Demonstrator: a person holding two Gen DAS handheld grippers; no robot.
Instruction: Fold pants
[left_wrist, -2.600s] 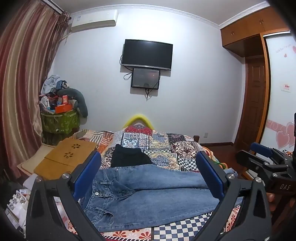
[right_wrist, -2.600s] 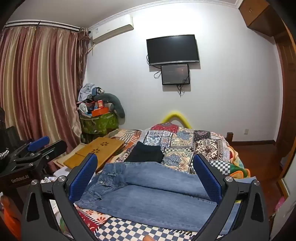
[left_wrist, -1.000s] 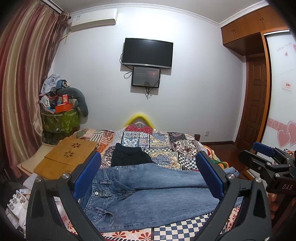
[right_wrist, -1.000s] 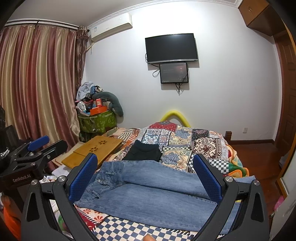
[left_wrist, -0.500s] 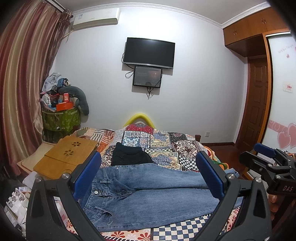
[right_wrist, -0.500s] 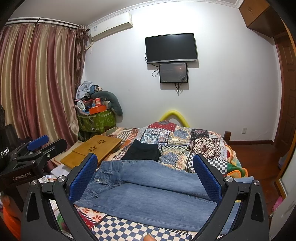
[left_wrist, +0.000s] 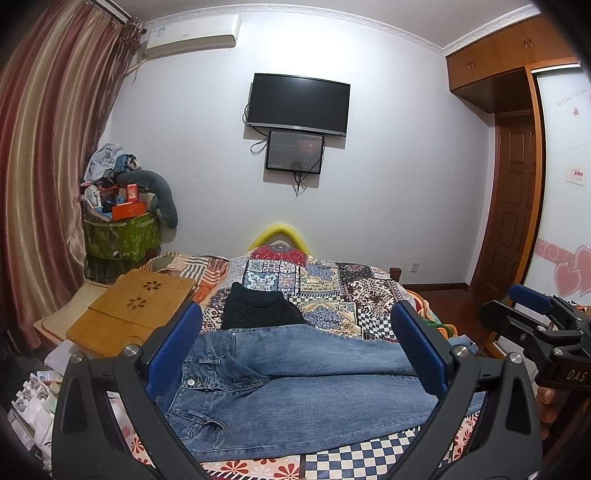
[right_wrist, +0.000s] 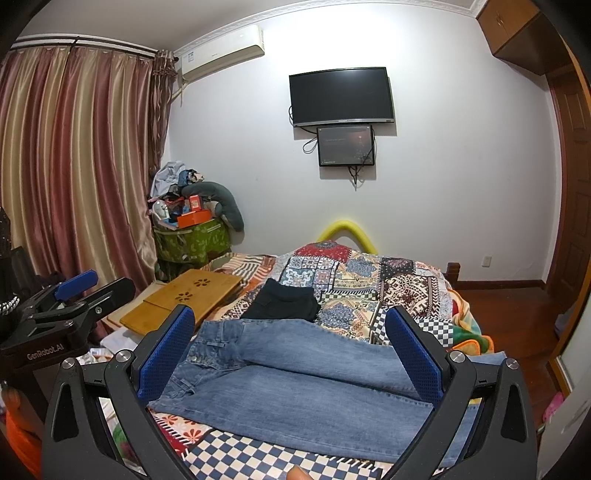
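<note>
Jaws on both tools stand spread wide and empty — the left gripper (left_wrist: 295, 354) frames the blue denim jeans (left_wrist: 306, 387) between its 2 blue-padded fingers (left_wrist: 173, 347) without touching them, and the right gripper (right_wrist: 290, 356) hovers the same way, nothing between its pads and nothing pressed against them. Those jeans lie flat along the near edge of the bed with the patchwork quilt (left_wrist: 354, 291), waistband toward the left, legs running off to the right, and 1 leg looks laid over the other lengthwise, though the far seam is hard to read. A small folded black garment (left_wrist: 258, 306) sits just beyond the waistband on the quilt, apart from the work. A light wooden lap desk (left_wrist: 140, 302) rests off the bed's left side. Judging by the layout, the step in hand is the approach before a crosswise fold: neither tool has yet taken hold of cloth. The next move likely calls for each tool to come down on 1 end — probably the hems at the right, where the right gripper (left_wrist: 532, 328) shows at the edge of the left wrist view — pinching both layers together and carrying them toward the waistband. Denim is stiff and heavy, so a shallow bite may slip or drag only the top layer.
</note>
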